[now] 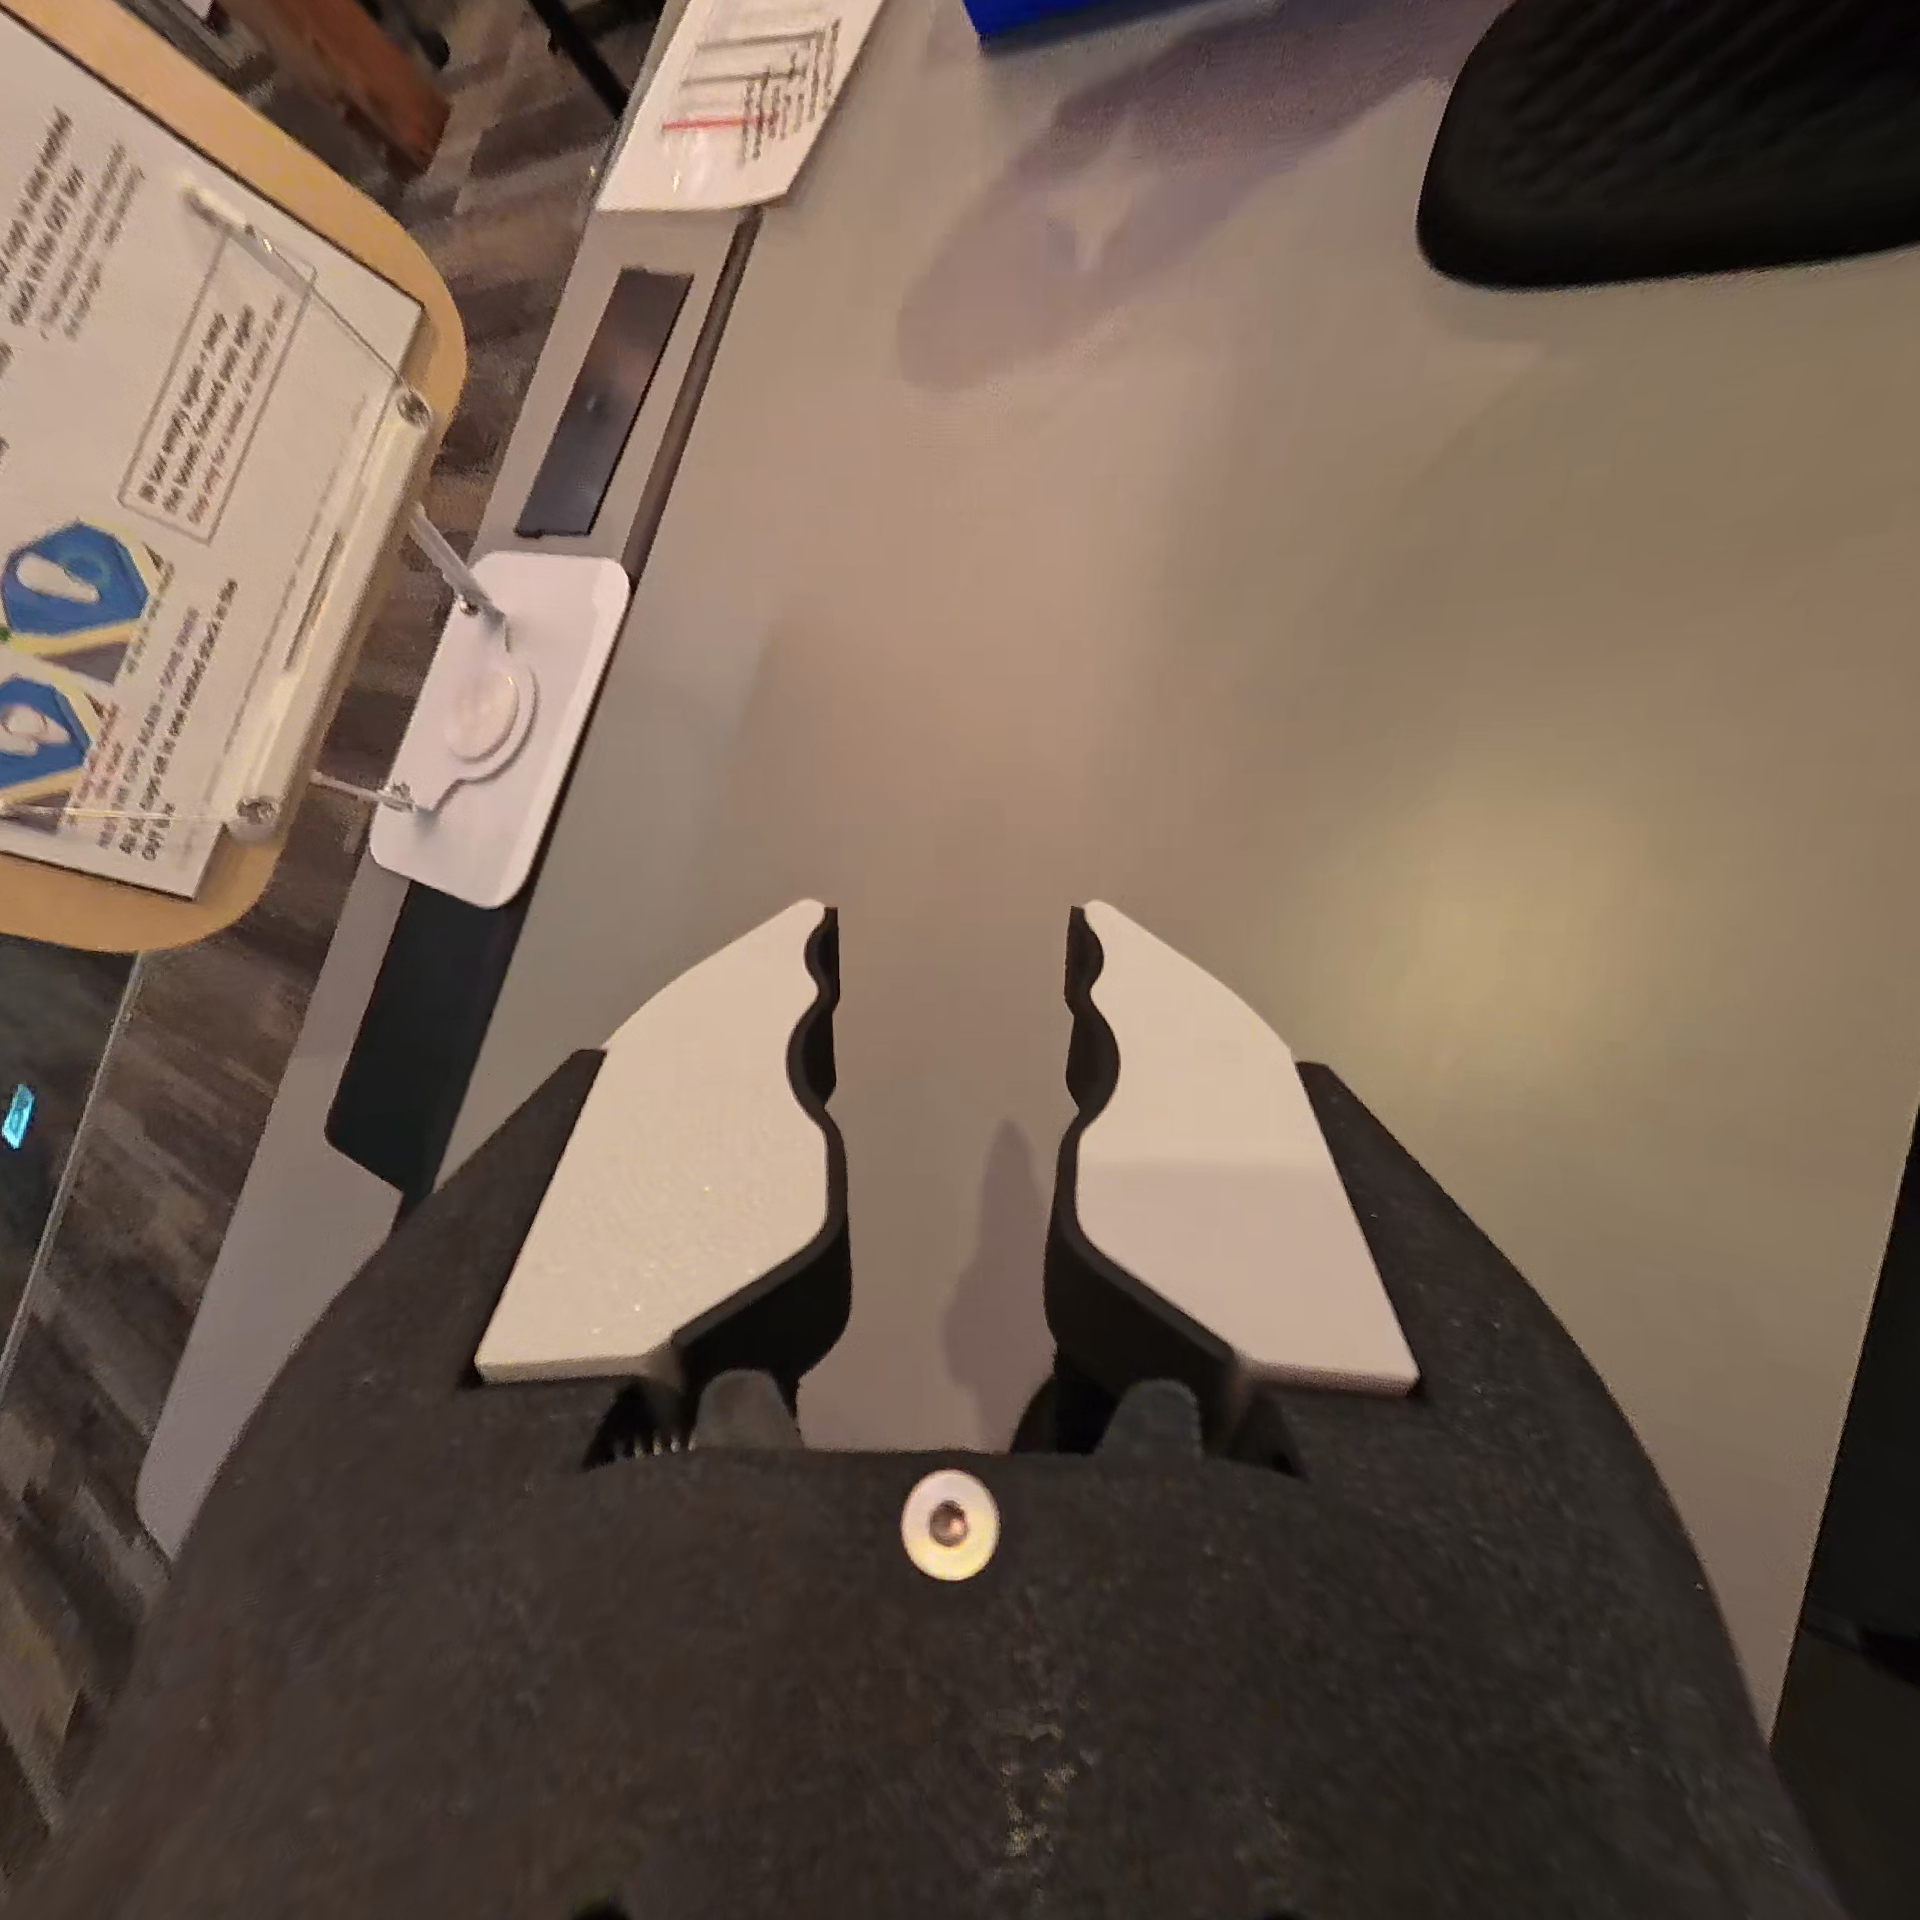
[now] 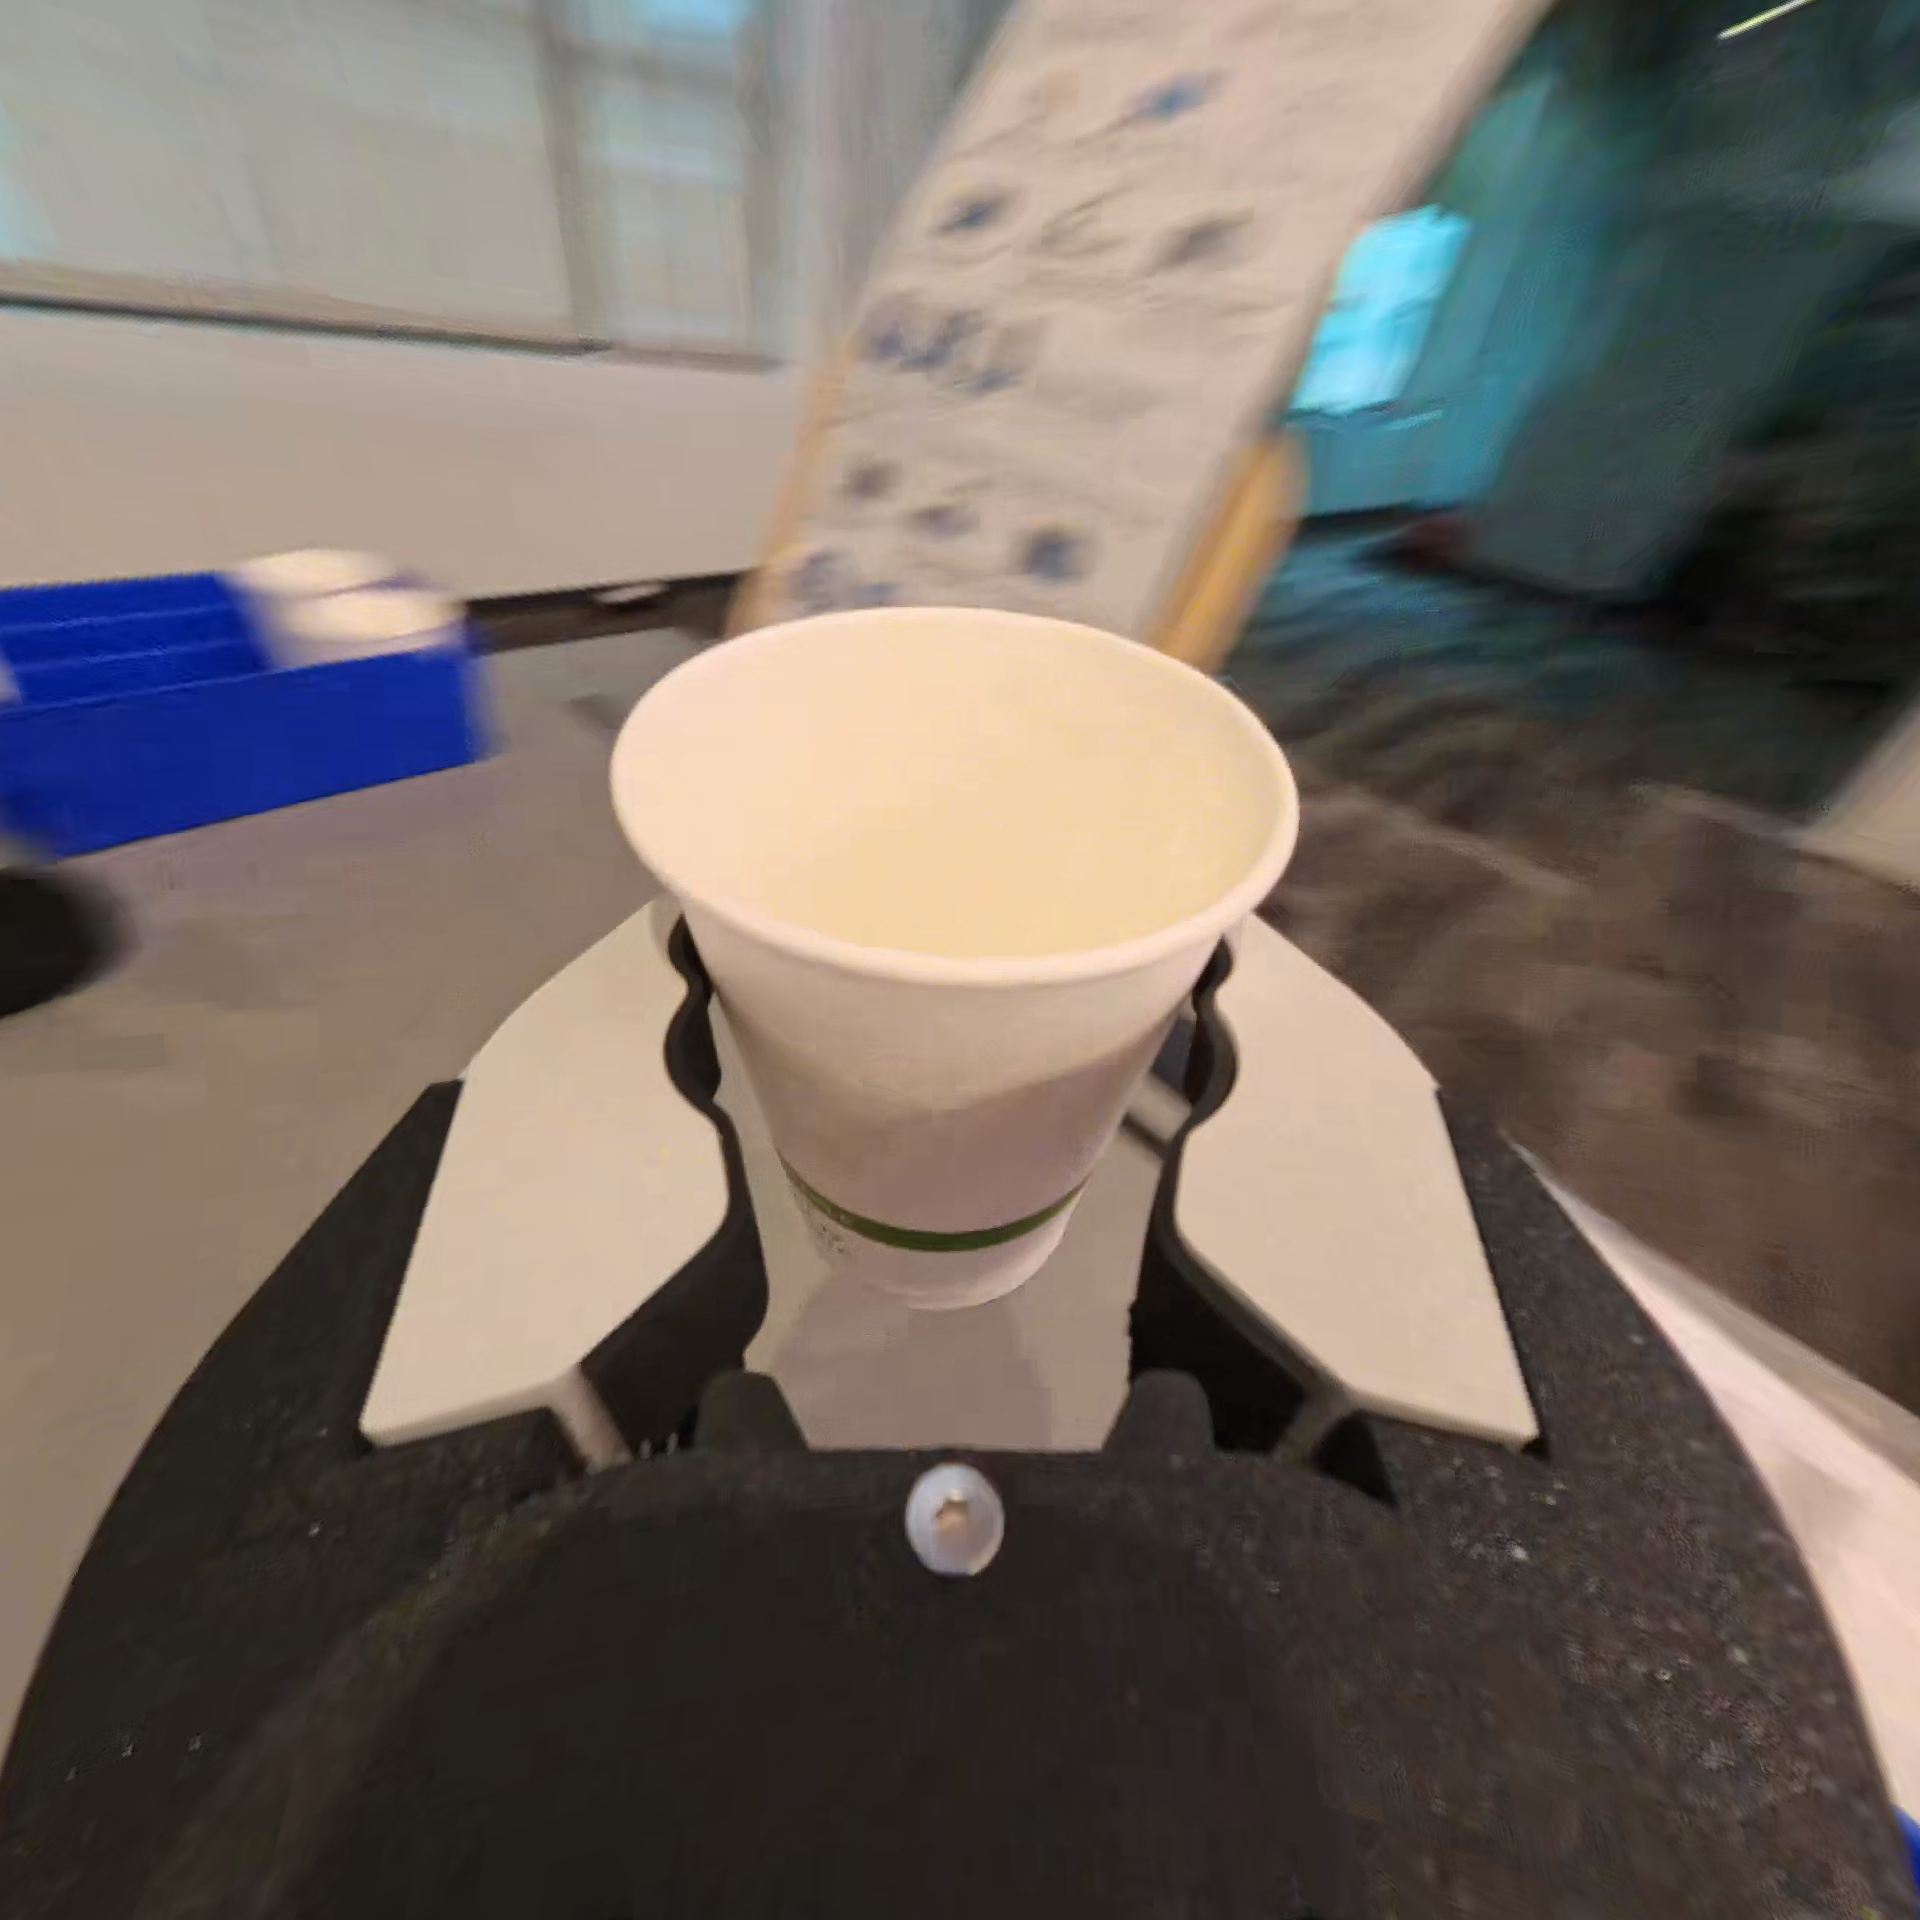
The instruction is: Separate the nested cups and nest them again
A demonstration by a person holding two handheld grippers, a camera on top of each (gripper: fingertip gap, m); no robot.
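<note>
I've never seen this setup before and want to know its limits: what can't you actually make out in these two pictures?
- Right wrist view: the background is motion-blurred, so what sits in the blue bin is unclear.
- Right wrist view: whether the paper cup in the right gripper is one cup or several nested.
- Left wrist view: the black object is cut off at the corner.

The grey table (image 1: 1195,623) bears a printed sheet (image 1: 743,99) and, seemingly, a blue bin (image 2: 239,717).

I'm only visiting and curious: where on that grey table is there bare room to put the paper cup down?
Bare grey table lies ahead of the open left gripper, between the white sign base and the black chair. It is crowded along the left edge, near that base and the paper sheet.
</note>
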